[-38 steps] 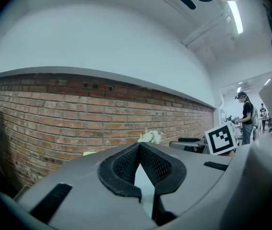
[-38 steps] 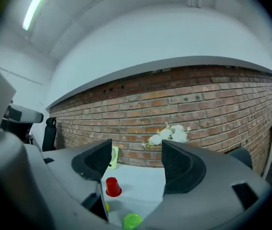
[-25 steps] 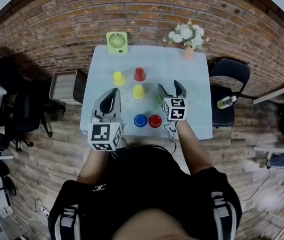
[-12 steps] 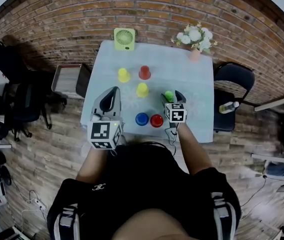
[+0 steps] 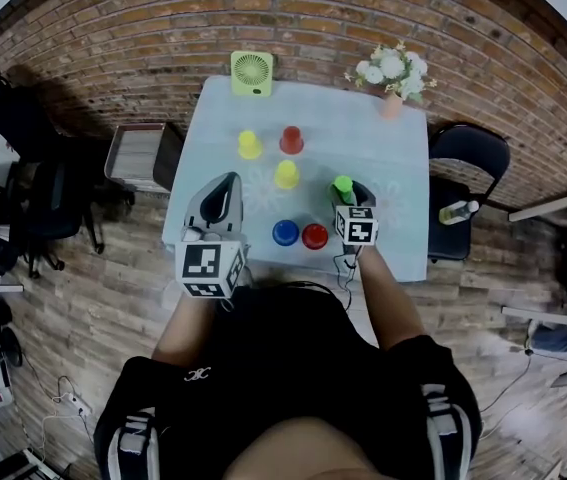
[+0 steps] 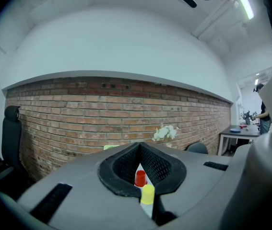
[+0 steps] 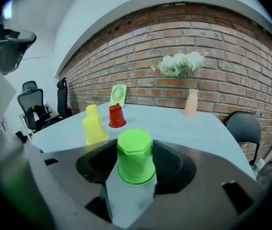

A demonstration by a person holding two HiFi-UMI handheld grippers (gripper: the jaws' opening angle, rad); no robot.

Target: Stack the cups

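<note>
Jaws of my right gripper (image 5: 347, 194) have just been closing round the green cup (image 5: 342, 184), centre-right on the table (image 5: 363, 138), and seem to be pressing its sides; my left gripper (image 5: 228, 181) is hovering lower left, closed, empty.

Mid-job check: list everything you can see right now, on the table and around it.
table: one, pale blue, against the brick wall
yellow cups: two, far left and middle
red cups: two, one far beside a yellow, one near beside the blue
blue cup: one, near edge
green cup: one, upside down on the table, right side
fan: one, green, far edge
flowers: one bunch, white, pink vase, far right corner
chair: one, black, right of the table
office chair: one, black, far left
left tongs: shut, empty, over the near left edge
right tongs: jaws just closing, pads against the green cup
</note>
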